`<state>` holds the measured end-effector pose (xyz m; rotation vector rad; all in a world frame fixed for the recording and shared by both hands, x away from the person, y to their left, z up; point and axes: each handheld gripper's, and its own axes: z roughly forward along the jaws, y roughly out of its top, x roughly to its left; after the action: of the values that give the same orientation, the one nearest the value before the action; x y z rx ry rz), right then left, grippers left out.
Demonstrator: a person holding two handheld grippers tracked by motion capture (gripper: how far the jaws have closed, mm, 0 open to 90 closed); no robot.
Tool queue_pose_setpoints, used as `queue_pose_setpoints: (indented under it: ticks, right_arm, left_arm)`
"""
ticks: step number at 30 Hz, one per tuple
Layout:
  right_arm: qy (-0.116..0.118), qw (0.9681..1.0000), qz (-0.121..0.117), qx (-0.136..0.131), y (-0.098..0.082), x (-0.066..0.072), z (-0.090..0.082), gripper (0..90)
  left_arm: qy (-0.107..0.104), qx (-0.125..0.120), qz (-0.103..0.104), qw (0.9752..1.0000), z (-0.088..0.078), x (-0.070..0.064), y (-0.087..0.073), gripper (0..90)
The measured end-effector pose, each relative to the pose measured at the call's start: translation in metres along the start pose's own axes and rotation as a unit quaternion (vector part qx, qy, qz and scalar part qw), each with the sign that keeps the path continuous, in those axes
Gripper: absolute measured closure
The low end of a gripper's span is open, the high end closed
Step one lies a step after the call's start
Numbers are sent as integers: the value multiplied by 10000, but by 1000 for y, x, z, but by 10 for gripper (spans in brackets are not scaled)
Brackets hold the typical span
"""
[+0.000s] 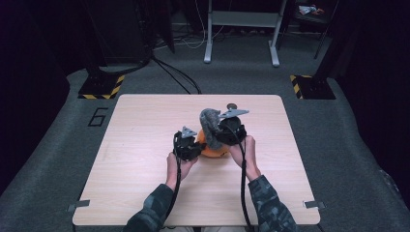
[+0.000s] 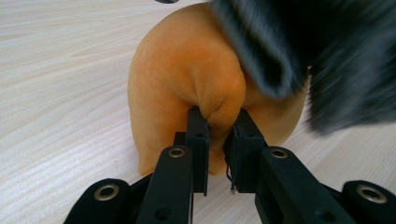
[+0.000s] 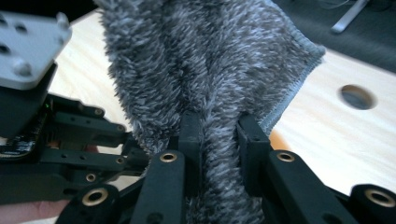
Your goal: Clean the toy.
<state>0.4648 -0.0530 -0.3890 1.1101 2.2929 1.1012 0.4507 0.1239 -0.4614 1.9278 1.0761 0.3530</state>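
Observation:
An orange soft cloth (image 2: pixel 187 79) lies bunched on the wooden table (image 1: pixel 145 125); my left gripper (image 2: pixel 218 128) is shut on a fold of it. In the high view the left gripper (image 1: pixel 189 145) sits just left of the orange cloth (image 1: pixel 212 151). A grey fluffy cloth (image 3: pixel 205 60) hangs lifted over the orange one, and my right gripper (image 3: pixel 218 135) is shut on a pinch of it. From above, the right gripper (image 1: pixel 223 131) holds the grey cloth (image 1: pixel 209 119) up behind the orange one. The grey cloth (image 2: pixel 317 56) blurs across the top right of the left gripper view.
A round hole (image 3: pixel 357 96) is cut in the tabletop near its far edge. Beyond the table stand a white metal frame (image 1: pixel 241 29) and two black posts with yellow-striped bases (image 1: pixel 101 87). A "6" (image 1: pixel 98 116) is marked on the carpet at left.

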Motion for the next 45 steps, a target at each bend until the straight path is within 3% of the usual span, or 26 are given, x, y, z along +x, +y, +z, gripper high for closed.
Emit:
queue_pose_setpoints:
  ticks: [3, 16, 26, 33, 38, 41, 45]
  right_arm:
    - [-177, 9997, -61, 124, -6, 0, 12, 753]
    - [-641, 9970, 302, 300, -32, -33, 2, 752]
    - [-948, 9912, 595, 713, -59, -56, 13, 750]
    - [-939, 9862, 849, 1071, -76, -69, 32, 749]
    - [-783, 9829, 1046, 1296, -89, -76, 45, 747]
    - [-815, 9830, 1077, 1241, -87, -77, 38, 747]
    - [-946, 9875, 938, 847, -74, -75, 14, 748]
  left_arm:
    - [9, 15, -7, 10000, 0, 1, -1, 800]
    - [-7, -20, -79, 10000, 1, 2, -2, 799]
    - [-14, -32, -72, 10000, 1, 3, -2, 797]
    - [-29, -59, -114, 9999, 1, 3, -3, 796]
    - [-21, -58, -104, 9999, 1, 4, -3, 795]
    - [-15, -35, -100, 9999, 1, 5, -2, 794]
    - [-9, -47, -111, 9999, 0, 5, -2, 792]
